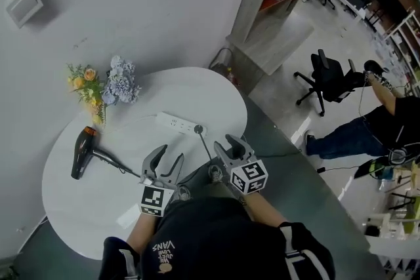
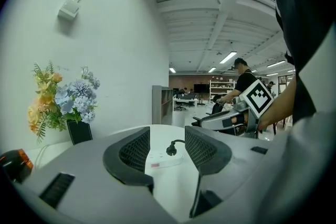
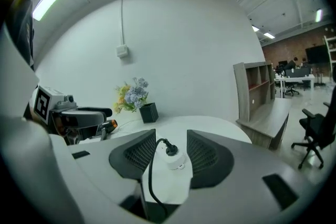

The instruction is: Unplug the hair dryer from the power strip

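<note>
A white power strip (image 1: 180,123) lies on the round white table (image 1: 79,220), with a black plug (image 1: 199,130) seated at its right end. The plug's black cord (image 1: 209,149) runs toward me. A black hair dryer (image 1: 83,152) with an orange nozzle rests at the table's left. My left gripper (image 1: 164,160) hovers open short of the strip; between its jaws I see the strip (image 2: 164,157) and the plug (image 2: 171,150). My right gripper (image 1: 229,145) is open too, beside the cord, with the plug (image 3: 169,150) and strip (image 3: 167,178) straight ahead between its jaws.
A vase of blue and yellow flowers (image 1: 105,85) stands at the table's far left edge against the wall. Off the table to the right are a wooden shelf unit (image 1: 272,16), a black office chair (image 1: 326,79) and a person (image 1: 374,121).
</note>
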`<act>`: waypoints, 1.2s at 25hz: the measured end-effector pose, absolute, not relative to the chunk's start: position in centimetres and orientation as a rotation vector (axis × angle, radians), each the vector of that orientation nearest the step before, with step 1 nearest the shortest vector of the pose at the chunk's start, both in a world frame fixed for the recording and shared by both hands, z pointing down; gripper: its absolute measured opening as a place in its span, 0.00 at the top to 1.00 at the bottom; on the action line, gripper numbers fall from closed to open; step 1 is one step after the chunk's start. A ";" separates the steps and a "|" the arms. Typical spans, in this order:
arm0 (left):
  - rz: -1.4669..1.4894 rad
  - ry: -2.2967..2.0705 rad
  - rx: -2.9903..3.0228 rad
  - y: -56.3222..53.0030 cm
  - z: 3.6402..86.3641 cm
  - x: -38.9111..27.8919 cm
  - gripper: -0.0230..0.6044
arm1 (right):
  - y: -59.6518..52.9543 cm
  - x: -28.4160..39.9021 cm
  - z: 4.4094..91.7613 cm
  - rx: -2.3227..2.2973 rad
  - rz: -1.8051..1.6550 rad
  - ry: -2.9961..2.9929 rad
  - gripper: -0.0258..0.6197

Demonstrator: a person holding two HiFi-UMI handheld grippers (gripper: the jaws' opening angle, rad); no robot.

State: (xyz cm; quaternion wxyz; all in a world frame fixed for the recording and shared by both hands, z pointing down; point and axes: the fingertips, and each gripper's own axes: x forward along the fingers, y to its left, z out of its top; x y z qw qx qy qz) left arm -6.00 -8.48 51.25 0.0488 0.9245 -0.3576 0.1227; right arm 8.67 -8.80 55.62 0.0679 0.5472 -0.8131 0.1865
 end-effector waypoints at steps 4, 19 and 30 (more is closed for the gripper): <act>0.362 -1.144 2.782 -9.0 51.3 -5.1 0.64 | -10.1 8.8 56.5 1.522 0.494 -2.445 0.69; 0.369 -1.344 2.645 -10.5 52.6 -5.6 0.64 | -13.7 6.4 61.3 1.154 0.399 -2.469 0.69; 0.403 -1.427 2.578 -10.6 53.3 -6.2 0.64 | -15.1 4.4 63.1 0.978 0.296 -2.498 0.69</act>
